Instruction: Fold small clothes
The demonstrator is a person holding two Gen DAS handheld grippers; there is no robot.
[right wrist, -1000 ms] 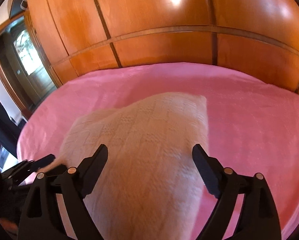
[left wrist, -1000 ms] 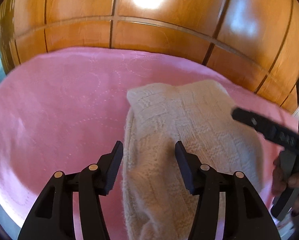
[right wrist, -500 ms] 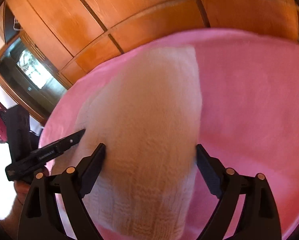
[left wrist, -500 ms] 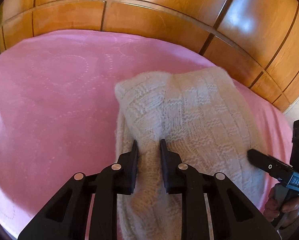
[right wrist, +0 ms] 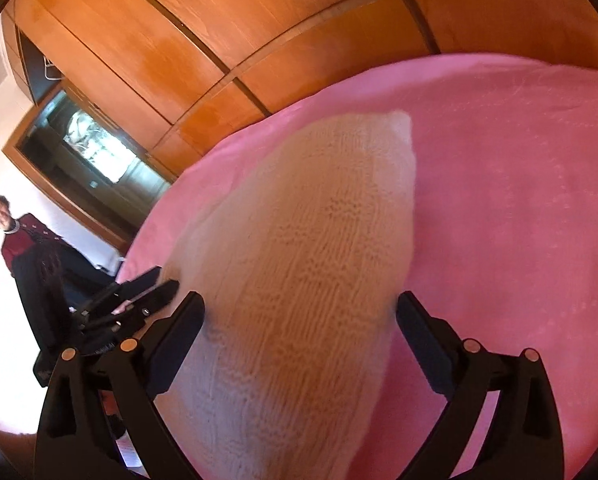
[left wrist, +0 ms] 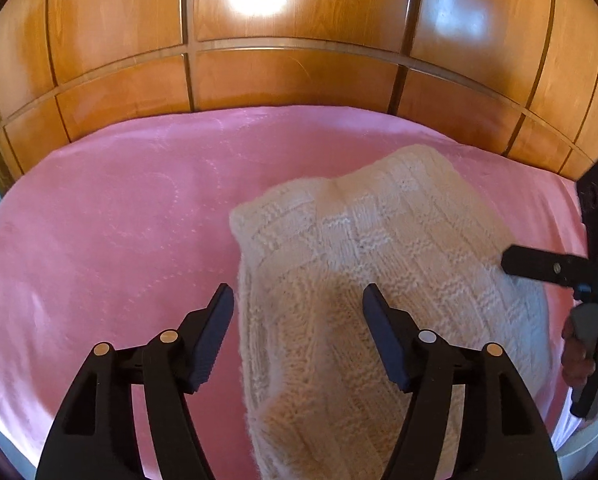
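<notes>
Wood-panelled wardrobe doors [left wrist: 283, 80], orange-brown and glossy, fill the upper part of both views; a pink bedspread [left wrist: 111, 216] with faint stitched patterns spreads below them.

Left wrist view, left to right:
- Left gripper [left wrist: 298, 320], lower centre: black fingers spread wide apart, holding nothing. The left finger [left wrist: 215, 332] stands over bare pink cover; the right finger [left wrist: 383, 340] stands over the knit.
- Cream knitted garment [left wrist: 379, 280], centre to right: lies on the bedspread in a thick folded bundle, basket-weave texture, one rounded edge at centre frame.
- Right gripper [left wrist: 539, 268], right edge: one black finger reaches in beside the garment's right side, with a hand [left wrist: 583, 352] on the grip below.

Right wrist view, left to right:
- Person in a dark red top [right wrist: 19, 236], far left, blurred, beside a dark doorway.
- Left gripper [right wrist: 139, 300], lower left, touching or just beside the garment's left edge.
- Cream knitted garment [right wrist: 307, 280], centre, running up the frame between the fingers.
- Right gripper [right wrist: 301, 316], bottom: fingers wide apart either side of the knit, clamping nothing.
</notes>
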